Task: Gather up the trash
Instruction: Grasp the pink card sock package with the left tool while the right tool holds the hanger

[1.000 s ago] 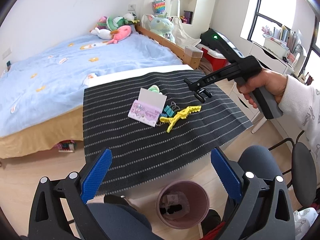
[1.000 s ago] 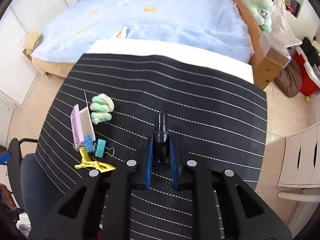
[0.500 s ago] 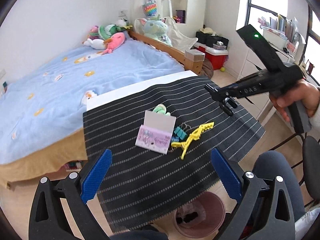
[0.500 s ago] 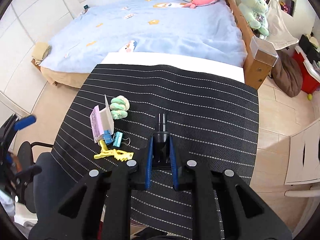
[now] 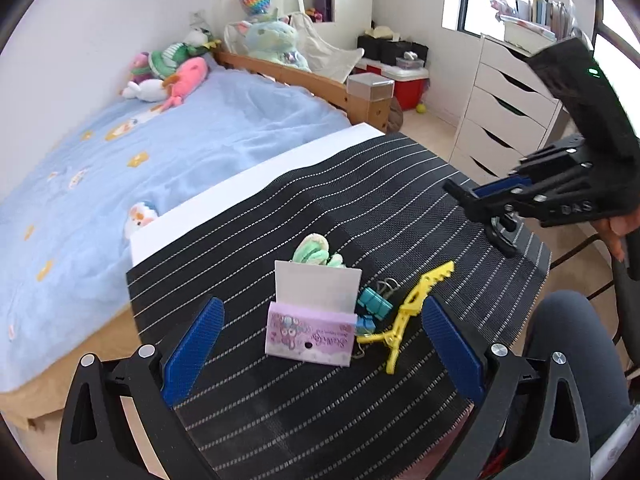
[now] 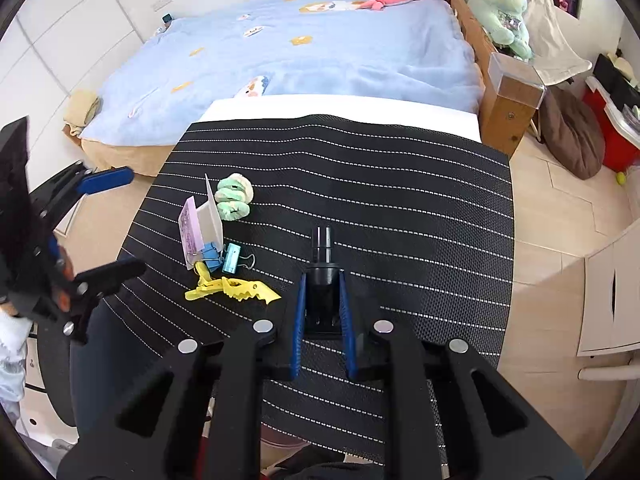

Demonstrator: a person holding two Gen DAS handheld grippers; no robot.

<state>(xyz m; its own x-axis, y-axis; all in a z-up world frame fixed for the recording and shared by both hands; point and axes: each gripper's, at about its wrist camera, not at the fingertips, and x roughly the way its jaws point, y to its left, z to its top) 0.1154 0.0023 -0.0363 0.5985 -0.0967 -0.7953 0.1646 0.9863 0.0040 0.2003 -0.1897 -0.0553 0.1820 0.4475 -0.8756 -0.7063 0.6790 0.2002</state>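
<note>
From the left wrist, the left gripper (image 5: 320, 344), jaws wide apart, hangs over a striped black mat (image 5: 400, 208) beside a blue bed (image 5: 180, 148), framing a pink card packet (image 5: 312, 334), a yellow clip (image 5: 408, 312) and teal binder clips (image 5: 374, 304). From the right wrist, the right gripper (image 6: 323, 316) clamps a black plastic part (image 6: 322, 276) above the mat.

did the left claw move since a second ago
Yes. The left claw went forward over the striped mat, toward the pink card; the bin dropped out of view.

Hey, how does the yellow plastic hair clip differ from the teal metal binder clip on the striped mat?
The yellow plastic hair clip is long, thin and toothed; the teal metal binder clip is short and boxy with wire handles. The hair clip lies nearer the camera. Both rest on the striped mat, beside the pink card packet.
</note>
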